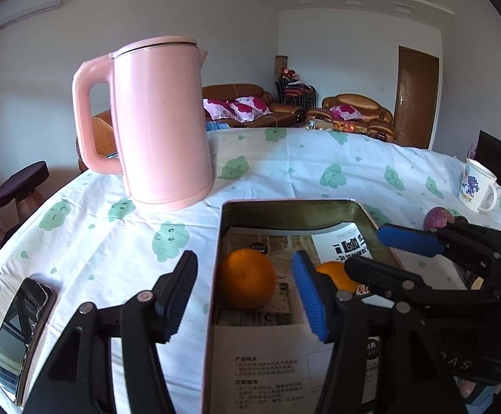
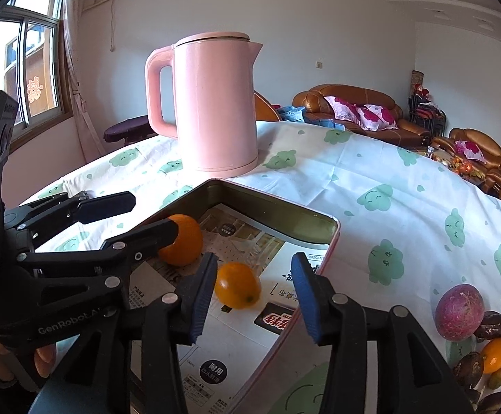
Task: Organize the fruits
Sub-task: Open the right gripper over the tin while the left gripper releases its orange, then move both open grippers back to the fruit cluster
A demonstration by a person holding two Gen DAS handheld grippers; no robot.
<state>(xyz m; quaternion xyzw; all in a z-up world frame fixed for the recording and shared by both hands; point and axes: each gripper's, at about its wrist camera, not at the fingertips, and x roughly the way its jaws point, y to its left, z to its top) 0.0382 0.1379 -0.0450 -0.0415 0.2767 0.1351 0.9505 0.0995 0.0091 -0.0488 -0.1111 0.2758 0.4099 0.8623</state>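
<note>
right gripper (image 2: 253, 300), nearest the lens in the right wrist view: jaws stand apart, nothing between the pads, hanging over the near edge of the tin tray (image 2: 333, 238). small orange fruit (image 2: 238, 289) lies free on the printed paper lining, just ahead of the left pad, not touched.

left gripper (image 1: 247, 296) in its own view: jaws part open, empty. its right pad is inside the tray, its left pad outside over the cloth, so the tray's side wall runs between them. round orange (image 1: 246, 278) sits on the lining between and just beyond the pads, no contact that i can see.

outside the tray, on the tablecloth (image 2: 371, 172) to the right: a purple round fruit (image 2: 459, 312), a small orange one (image 2: 495, 350) and several dark brown ones (image 2: 490, 326), bunched close together. pink kettle (image 2: 216, 103) stands behind the tray.

handling, as judged: both tray fruits look firm, light, smooth-skinned and apt to roll on the slick paper. the purple one looks larger with a hard rind; take it across its widest part with the jaws well open, squeezing gently. the small brown ones sit touching, so picking one cleanly may nudge its neighbours.

two fruits are in, the cluster not yet.
</note>
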